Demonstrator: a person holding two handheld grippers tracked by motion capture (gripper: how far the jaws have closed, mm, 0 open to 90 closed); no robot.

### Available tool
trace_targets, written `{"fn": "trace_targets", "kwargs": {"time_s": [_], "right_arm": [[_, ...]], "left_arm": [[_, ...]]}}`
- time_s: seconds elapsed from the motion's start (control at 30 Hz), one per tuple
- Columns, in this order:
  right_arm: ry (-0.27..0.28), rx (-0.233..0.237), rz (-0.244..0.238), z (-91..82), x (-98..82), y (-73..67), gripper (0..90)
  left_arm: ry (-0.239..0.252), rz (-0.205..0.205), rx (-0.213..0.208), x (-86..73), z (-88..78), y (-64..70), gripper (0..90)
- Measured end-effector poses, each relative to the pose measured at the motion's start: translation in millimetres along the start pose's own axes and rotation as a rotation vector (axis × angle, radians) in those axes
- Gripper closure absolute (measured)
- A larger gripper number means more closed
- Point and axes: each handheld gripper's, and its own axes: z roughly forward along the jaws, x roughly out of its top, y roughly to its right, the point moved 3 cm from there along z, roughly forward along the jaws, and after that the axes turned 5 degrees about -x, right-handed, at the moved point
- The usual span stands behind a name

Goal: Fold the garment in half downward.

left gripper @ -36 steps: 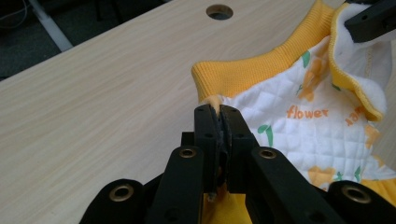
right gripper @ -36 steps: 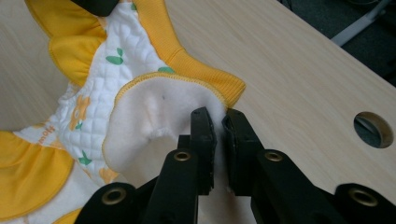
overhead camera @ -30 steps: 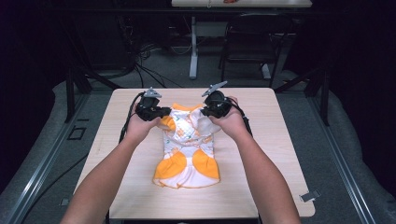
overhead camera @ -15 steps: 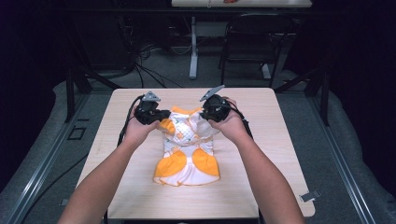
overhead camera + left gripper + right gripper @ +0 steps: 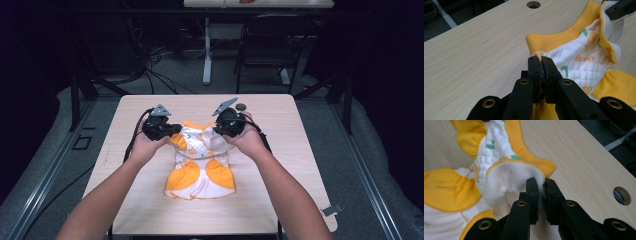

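A small white and orange quilted garment lies in the middle of the table, with an orange ribbed band at its far end. My left gripper is shut on the garment's far left corner, where orange cloth sits between the jaws. My right gripper is shut on the far right corner, pinching the white fleecy inside of the cloth. The garment is lifted a little at the held end, and its hem rests on the wood.
A round cable hole sits in the tabletop just beyond my right gripper, also seen as the hole and the hole. Cables trail off the left side. Beyond the table stand a chair and a desk leg.
Both grippers have drawn the held end of the garment toward the person and slightly left. The garment's hem has slid nearer the front edge.
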Motion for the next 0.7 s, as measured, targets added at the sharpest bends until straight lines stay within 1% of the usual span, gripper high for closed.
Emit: {"fn": "trace_targets", "kwargs": {"time_s": [0.03, 0.13, 0.17, 0.2, 0.27, 0.37, 0.5, 0.57, 0.7], "right_arm": [[-0.005, -0.001, -0.006, -1.1, -0.3, -0.6, 82.6], [-0.002, 0.008, -0.006, -2.1, -2.6, -2.0, 82.6], [-0.001, 0.011, 0.002, -1.6, -4.1, -3.4, 82.6], [-0.003, 0.013, -0.005, -1.3, -5.7, -3.9, 82.6], [-0.002, 0.022, -0.001, 0.0, -9.7, -6.1, 82.6], [-0.015, 0.028, -0.008, 0.9, -14.4, -8.2, 82.6], [-0.017, 0.034, -0.003, 1.9, -20.8, -10.4, 82.6], [-0.014, 0.039, 0.002, 2.2, -23.4, -11.2, 82.6], [-0.03, 0.05, -0.007, 1.8, -29.1, -13.6, 82.6]], "left_arm": [[-0.004, 0.002, -0.009, -0.6, -0.8, 0.3, 86.8], [-0.006, 0.003, -0.017, -3.0, -1.0, 2.1, 86.8], [-0.013, 0.003, -0.022, -4.0, -1.3, 2.9, 86.8], [-0.014, 0.003, -0.024, -4.9, -1.1, 4.1, 86.8], [-0.023, 0.011, -0.03, -7.0, -0.9, 6.6, 86.8], [-0.032, 0.023, -0.035, -8.8, 0.4, 9.5, 86.8], [-0.034, 0.021, -0.044, -12.2, 3.1, 12.8, 86.8], [-0.044, 0.024, -0.049, -14.6, 4.0, 13.8, 86.8], [-0.049, 0.022, -0.058, -20.2, 7.3, 17.4, 86.8]]}}
